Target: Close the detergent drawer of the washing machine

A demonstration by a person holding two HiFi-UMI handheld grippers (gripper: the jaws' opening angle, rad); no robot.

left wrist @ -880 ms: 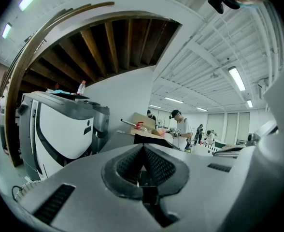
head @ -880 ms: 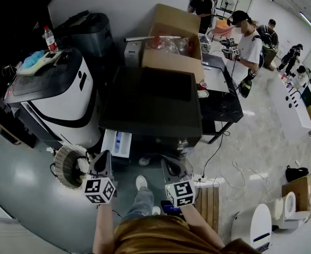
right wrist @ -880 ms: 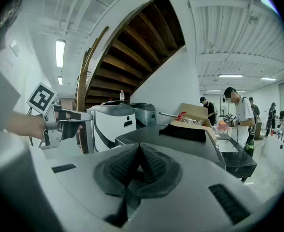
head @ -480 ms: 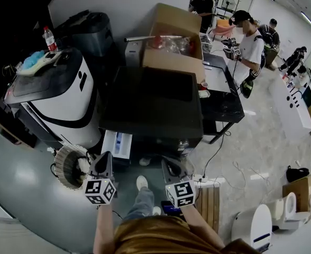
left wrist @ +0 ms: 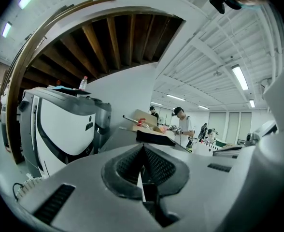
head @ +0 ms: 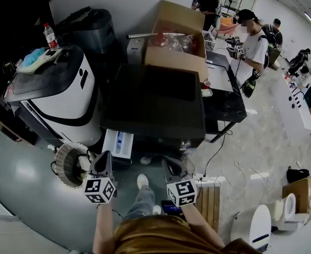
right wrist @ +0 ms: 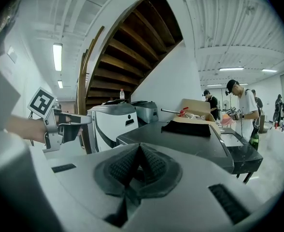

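Currently, the drawer is recorded as pulled out of the washer at its front left corner, with the white tray and a blue compartment exposed in the head view. The left gripper is held just beside the drawer's outer end, on the person's side of it; contact cannot be confirmed from above. In the left gripper view its jaws are seen pressed together, with nothing between them. The right gripper is held off the washer's front edge, toward the right corner and well apart from the drawer; in the right gripper view its jaws are likewise pressed together and empty. The drawer is not shown in either gripper view, being hidden below the gripper bodies. The step in hand is judged to be the final approach before the push, with the closing itself not yet begun. It is advised that the closed tip of the left gripper be used as a blunt pusher, set against the middle of the drawer's front face. The push is best directed straight along the slide, toward the washer's back edge. An off-centre or slanted push is expected to skew the tray and bind it. A light plastic tray is assumed, so little force should be needed, applied steadily until the face sits flush with the front panel. The right gripper is best kept clear.
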